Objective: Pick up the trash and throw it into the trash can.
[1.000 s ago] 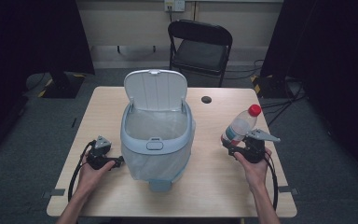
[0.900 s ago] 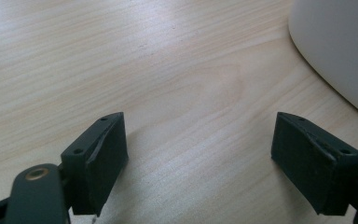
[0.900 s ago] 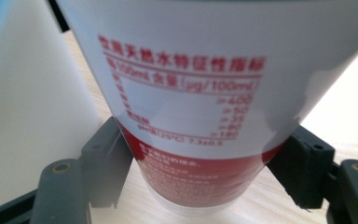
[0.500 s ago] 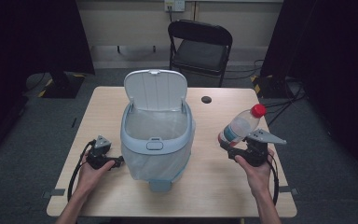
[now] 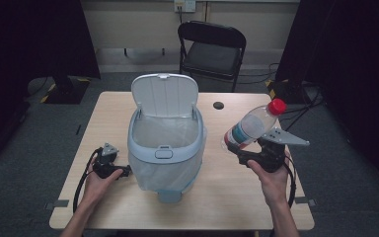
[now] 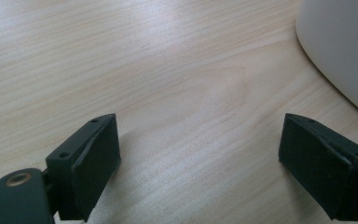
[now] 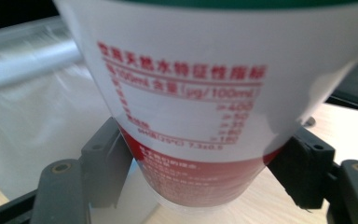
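The tabletop is made of pale wood with fine grain and a smooth, satin sheen. The pedal bin is moulded from smooth, matt light-blue plastic and lined with thin translucent film. The water bottle is formed of clear glossy plastic, wrapped in a glossy printed label and capped in red plastic. The jaw pads of the left gripper are seen as matt black.

One camera sits high up, looking forward and down on the whole table. Two small cameras ride on the grippers, very close: one looks down at the table wood, one at the bottle.
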Tool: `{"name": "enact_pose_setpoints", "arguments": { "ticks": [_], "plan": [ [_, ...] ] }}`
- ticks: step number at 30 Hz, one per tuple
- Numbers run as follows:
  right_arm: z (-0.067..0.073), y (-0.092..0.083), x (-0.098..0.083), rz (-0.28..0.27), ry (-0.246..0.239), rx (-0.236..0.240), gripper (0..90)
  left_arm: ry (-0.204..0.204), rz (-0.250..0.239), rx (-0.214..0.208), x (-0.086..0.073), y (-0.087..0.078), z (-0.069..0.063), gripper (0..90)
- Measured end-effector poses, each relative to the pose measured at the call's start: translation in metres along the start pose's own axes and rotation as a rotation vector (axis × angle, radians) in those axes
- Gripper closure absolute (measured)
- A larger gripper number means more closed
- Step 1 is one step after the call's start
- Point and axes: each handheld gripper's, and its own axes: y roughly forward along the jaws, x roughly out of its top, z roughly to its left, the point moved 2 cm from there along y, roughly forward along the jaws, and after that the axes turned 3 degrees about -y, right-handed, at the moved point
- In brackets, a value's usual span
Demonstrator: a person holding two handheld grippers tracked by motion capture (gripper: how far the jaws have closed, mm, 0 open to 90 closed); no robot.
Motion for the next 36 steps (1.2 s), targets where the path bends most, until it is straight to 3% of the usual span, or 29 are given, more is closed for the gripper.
{"name": "enact_pose_setpoints", "arguments": {
  "ticks": [19, 28, 36],
  "plan": [
    [0.015, -0.016, 0.074, -0.115, -0.009, 0.094, 27.2, 0.011, 0.007, -0.006, 0.000, -0.001, 0.001, 11.8],
    [0.038, -0.015, 0.105, -0.155, -0.022, 0.226, 27.2, 0.011, 0.007, -0.005, 0.000, -0.001, 0.001, 11.9],
    [0.063, 0.008, 0.123, -0.156, -0.057, 0.311, 27.0, 0.011, 0.006, -0.006, 0.000, -0.001, 0.001, 11.9]
  ]
}}
